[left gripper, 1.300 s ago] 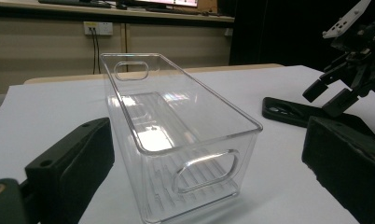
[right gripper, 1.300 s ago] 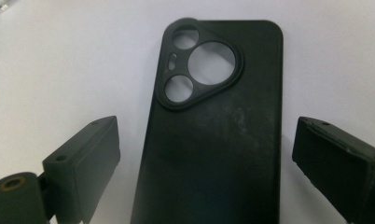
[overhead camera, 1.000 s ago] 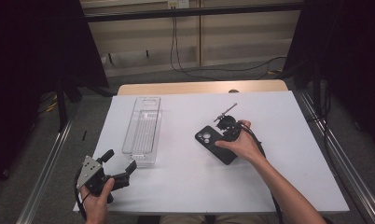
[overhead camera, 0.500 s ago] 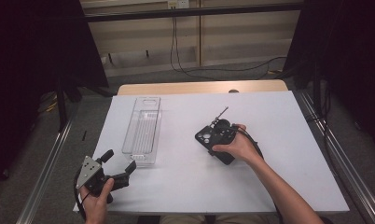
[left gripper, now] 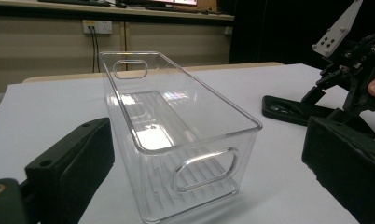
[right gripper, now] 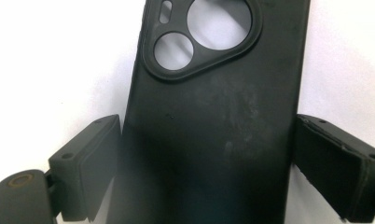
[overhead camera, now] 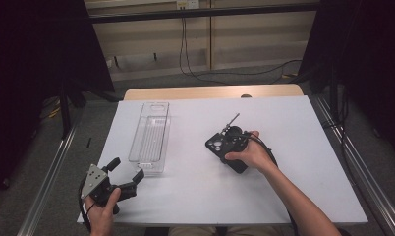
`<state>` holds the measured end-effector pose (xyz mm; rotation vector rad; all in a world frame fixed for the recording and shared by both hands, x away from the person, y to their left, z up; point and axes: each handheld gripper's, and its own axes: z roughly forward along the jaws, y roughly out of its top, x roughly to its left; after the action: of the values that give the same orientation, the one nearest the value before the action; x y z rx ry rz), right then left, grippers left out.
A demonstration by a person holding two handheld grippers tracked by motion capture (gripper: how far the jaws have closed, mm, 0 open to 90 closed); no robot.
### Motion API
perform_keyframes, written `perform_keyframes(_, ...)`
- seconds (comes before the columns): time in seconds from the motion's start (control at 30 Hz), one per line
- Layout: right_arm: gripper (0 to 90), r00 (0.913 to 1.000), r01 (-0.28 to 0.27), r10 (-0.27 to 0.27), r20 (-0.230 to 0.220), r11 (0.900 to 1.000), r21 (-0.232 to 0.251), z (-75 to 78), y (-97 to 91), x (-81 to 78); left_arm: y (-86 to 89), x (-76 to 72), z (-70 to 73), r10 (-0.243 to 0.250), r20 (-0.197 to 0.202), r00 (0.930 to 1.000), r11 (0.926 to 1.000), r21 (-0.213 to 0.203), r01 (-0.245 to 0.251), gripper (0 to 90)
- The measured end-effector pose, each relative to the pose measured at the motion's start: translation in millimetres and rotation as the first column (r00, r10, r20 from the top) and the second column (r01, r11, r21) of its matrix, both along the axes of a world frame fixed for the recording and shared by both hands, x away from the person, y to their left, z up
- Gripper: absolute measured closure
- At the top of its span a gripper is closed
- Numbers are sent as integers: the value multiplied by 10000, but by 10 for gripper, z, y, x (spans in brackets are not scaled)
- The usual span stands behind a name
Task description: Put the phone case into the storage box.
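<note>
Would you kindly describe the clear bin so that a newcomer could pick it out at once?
Start from the white table. Left of its middle a long, narrow clear plastic bin lies lengthwise, running away from the person. Unlike the flat black phone case under the right gripper, it is see-through, tall-walled and empty, with an oval handle slot at each end.

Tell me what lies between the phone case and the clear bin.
Nothing visible. The black phone case lies flat on the white table between the right gripper fingers; bare tabletop runs from it to the empty clear bin. The left gripper sits off near the bin's near end.
</note>
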<state>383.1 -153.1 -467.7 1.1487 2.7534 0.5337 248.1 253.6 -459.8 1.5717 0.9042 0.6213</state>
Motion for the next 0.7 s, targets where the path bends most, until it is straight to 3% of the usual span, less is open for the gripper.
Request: perform_keyframes(0.7,152,9999,76,-77,108,10000,27,32,-3,-25,9,6,-8,176,-36,9998,9998,-87,-176,25)
